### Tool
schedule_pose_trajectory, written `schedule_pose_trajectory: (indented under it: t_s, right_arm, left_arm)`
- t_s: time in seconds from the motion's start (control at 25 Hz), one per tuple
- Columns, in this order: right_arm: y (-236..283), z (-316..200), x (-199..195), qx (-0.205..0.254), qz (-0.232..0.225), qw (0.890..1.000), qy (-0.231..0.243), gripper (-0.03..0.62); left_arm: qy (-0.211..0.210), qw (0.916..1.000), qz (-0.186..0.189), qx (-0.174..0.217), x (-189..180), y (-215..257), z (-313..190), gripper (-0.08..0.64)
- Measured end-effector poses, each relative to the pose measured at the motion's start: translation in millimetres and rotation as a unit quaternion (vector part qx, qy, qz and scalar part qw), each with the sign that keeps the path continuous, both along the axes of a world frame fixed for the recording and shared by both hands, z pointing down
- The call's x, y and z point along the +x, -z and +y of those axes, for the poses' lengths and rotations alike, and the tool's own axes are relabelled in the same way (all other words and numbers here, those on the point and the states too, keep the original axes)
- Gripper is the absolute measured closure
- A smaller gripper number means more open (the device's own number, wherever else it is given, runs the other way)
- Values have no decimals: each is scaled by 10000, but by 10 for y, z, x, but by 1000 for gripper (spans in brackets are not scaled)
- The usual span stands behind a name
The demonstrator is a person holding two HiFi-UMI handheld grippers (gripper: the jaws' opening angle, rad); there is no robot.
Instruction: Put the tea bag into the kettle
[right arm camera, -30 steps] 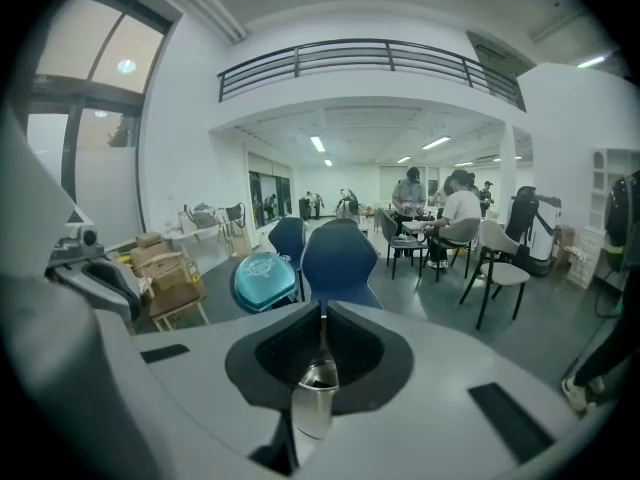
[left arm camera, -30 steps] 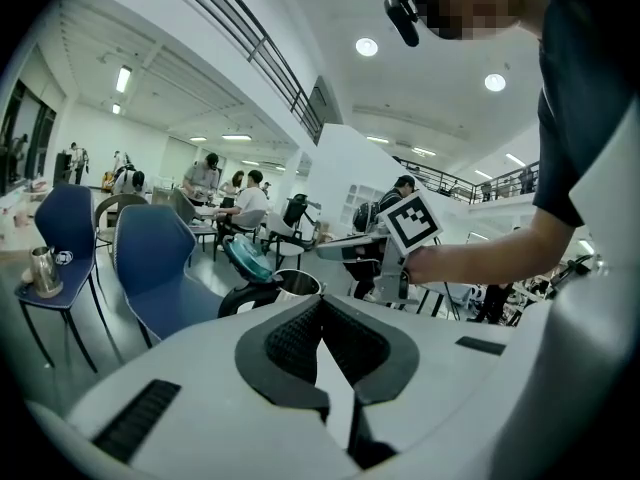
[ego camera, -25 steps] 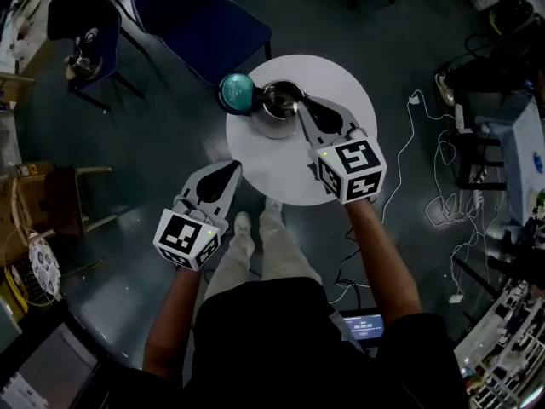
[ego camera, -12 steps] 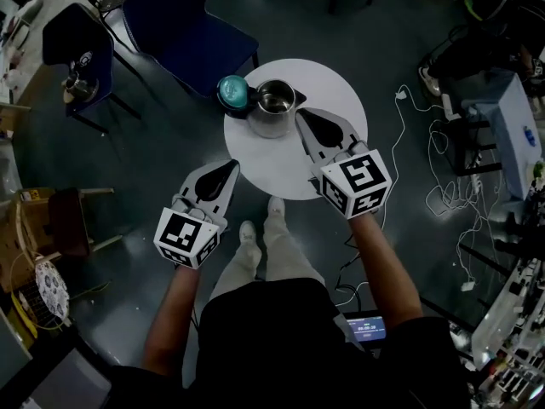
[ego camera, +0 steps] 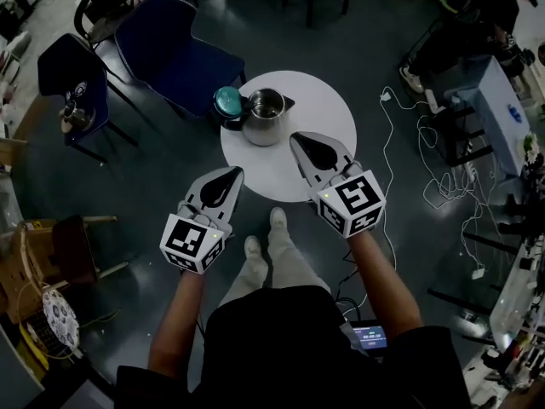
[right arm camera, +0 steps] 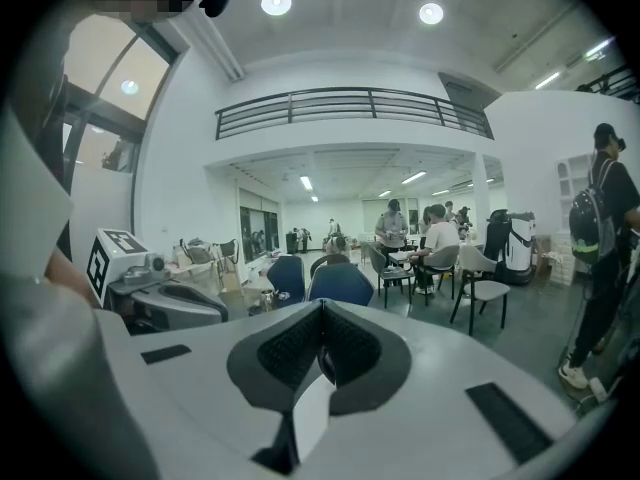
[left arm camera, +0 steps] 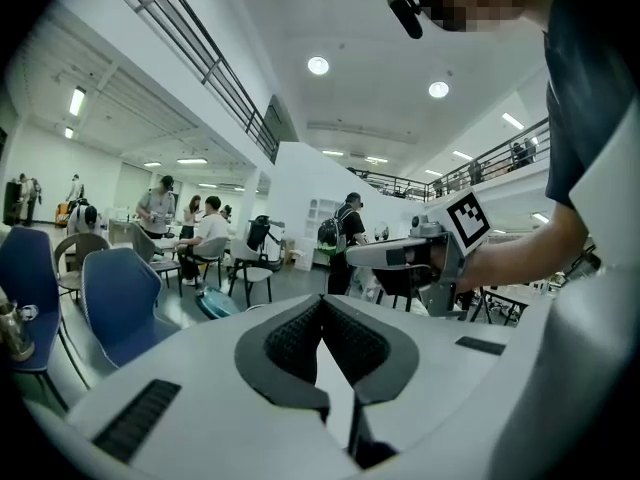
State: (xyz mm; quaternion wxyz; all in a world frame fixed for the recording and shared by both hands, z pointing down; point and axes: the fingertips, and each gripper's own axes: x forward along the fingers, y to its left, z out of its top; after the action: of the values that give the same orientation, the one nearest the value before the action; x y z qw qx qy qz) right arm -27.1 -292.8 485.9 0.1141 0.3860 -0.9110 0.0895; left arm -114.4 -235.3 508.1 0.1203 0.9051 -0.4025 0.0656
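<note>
The steel kettle stands open at the far left of the round white table, with its teal lid beside it at the table's rim. No tea bag shows in any view. My right gripper hovers over the table's near side, a short way from the kettle, with its jaws together and empty. My left gripper hangs off the table's near-left edge, also shut with nothing between the pads. The left gripper view catches the teal lid and the right gripper.
Blue chairs stand beyond the table on the left, and a dark chair carries a small metal object. White cables trail across the floor on the right. The person's feet are by the table. Seated and standing people show far off.
The right gripper has drawn back from the kettle's rim toward the person. The head camera has shifted, so the table sits lower in the picture. The left gripper has hardly moved.
</note>
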Motion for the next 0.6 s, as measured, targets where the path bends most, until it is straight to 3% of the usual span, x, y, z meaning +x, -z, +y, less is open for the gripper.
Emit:
schedule_pose_trajectory:
  t_s: [0.6]
  right_arm:
    - [663, 728, 45, 449, -190, 9975, -509, 572]
  left_arm:
    - [-544, 9972, 29, 510, -1, 588, 485, 545]
